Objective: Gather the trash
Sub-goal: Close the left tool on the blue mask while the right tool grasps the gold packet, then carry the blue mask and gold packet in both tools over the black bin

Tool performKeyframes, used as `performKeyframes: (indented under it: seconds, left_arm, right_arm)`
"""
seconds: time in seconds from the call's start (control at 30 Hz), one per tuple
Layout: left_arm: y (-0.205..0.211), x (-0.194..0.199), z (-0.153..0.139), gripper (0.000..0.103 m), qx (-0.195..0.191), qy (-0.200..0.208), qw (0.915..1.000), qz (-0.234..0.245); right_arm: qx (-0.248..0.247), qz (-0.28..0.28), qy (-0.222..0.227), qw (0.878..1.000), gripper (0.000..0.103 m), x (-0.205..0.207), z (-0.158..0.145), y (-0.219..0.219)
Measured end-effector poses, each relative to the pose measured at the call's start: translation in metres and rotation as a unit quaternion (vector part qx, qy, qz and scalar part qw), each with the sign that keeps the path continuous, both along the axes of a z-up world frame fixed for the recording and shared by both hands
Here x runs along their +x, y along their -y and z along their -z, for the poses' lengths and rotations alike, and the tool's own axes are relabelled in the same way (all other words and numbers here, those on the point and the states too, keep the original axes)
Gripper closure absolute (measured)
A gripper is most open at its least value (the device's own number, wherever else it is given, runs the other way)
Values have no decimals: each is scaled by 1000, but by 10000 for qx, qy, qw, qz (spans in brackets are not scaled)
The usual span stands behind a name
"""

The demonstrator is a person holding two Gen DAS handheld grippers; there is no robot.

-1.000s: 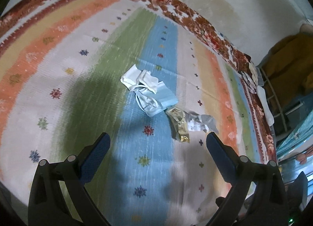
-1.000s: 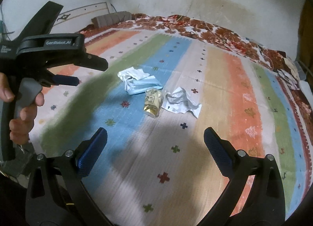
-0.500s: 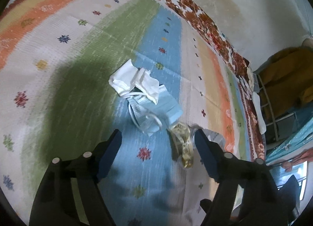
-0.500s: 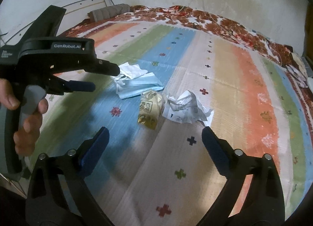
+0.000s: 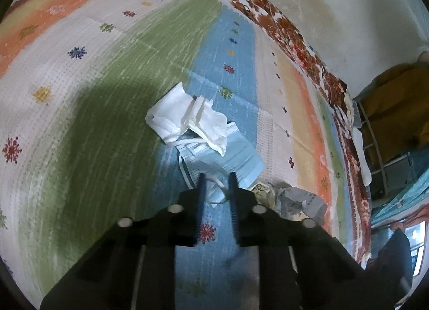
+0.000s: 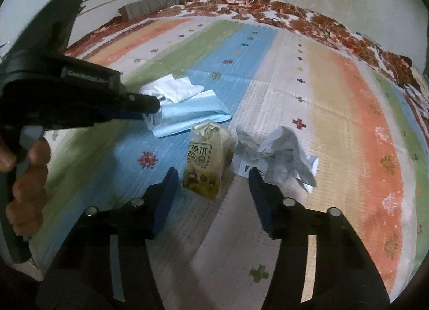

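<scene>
On a striped bedspread (image 6: 335,100) lies a small heap of trash. A white tissue (image 5: 182,119) (image 6: 174,90) rests on a blue face mask (image 5: 230,159) (image 6: 193,114). Beside them are a yellow snack wrapper (image 6: 206,159) (image 5: 261,190) and a crumpled white paper (image 6: 278,154) (image 5: 297,200). My left gripper (image 5: 216,178) (image 6: 150,114) is closing, its jaws nearly together on the mask's near edge and white ear loop. My right gripper (image 6: 213,173) is also closing, still half wide. The wrapper's lower end lies between its tips, untouched by the pads.
A hand (image 6: 26,175) holds the left gripper's handle at the left of the right wrist view. A rolled pillow (image 6: 150,8) lies at the bed's far end against the wall. A metal rack with yellow cloth (image 5: 396,111) stands past the bed's right edge.
Both grippers came down and forward toward the trash. The left jaws went from wide open to nearly together on the mask's edge. The right jaws narrowed to about half around the wrapper.
</scene>
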State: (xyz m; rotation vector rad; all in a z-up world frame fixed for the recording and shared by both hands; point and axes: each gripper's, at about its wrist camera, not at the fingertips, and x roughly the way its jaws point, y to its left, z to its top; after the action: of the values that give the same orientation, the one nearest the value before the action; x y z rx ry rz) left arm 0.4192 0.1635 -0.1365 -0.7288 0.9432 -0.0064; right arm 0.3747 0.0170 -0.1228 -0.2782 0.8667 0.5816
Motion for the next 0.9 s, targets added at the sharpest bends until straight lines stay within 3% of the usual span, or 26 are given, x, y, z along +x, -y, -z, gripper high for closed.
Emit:
performKeyframes:
  seconds: [0.13, 0.27, 0.8, 0.9]
  left_arm:
    - [2, 2, -4, 101, 108, 49, 9999, 22]
    - [4, 0, -19, 101, 193, 140, 9997, 21]
    - [25, -28, -82, 101, 877, 57, 9958, 264]
    - [32, -37, -94, 101, 1206, 33, 9924, 256]
  right_arm:
    - [-16, 28, -58, 10000, 79, 6, 8, -1]
    - [-24, 6, -57, 10000, 85, 5, 6, 1]
    - [22, 216, -25, 9998, 87, -28, -59, 34]
    - [62, 139, -23, 9999, 87, -41, -71, 39]
